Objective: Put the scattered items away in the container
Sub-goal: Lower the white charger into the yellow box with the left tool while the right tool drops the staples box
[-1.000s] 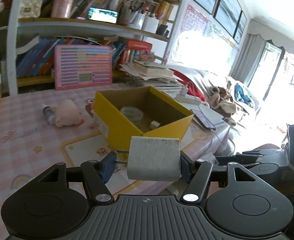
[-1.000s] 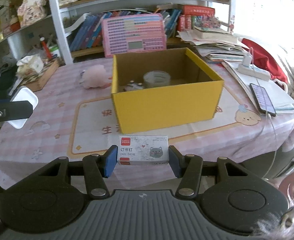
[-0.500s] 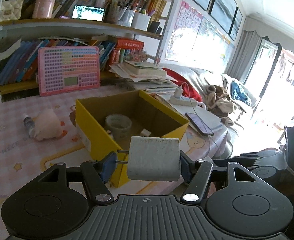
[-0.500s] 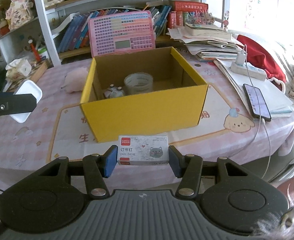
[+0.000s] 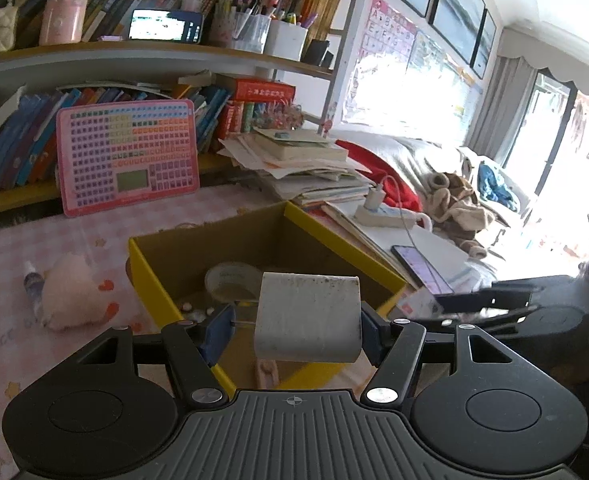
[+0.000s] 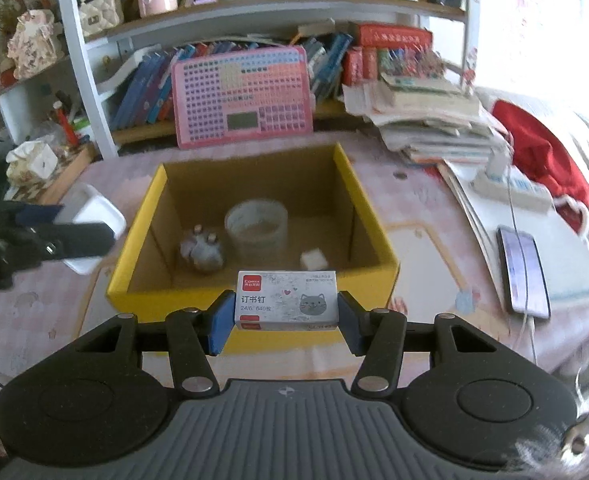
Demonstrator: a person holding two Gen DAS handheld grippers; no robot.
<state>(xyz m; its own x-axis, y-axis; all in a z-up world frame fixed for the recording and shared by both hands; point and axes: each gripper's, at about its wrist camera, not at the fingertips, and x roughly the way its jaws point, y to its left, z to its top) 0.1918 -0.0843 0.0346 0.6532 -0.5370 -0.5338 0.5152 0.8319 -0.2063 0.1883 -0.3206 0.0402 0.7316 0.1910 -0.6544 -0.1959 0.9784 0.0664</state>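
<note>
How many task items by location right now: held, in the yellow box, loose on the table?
Held: 2 (white block in left gripper, staple box in right gripper)
In yellow box: 3 (tape roll, grey toy, small white cube)
Loose on table: 2 (pink plush, small bottle)
Total: 7

black tool (image 6: pixel 280 314), blue pads (image 6: pixel 219 322), grey ribbed base, silver screws.

Open yellow box (image 6: pixel 250 300), items inside
</note>
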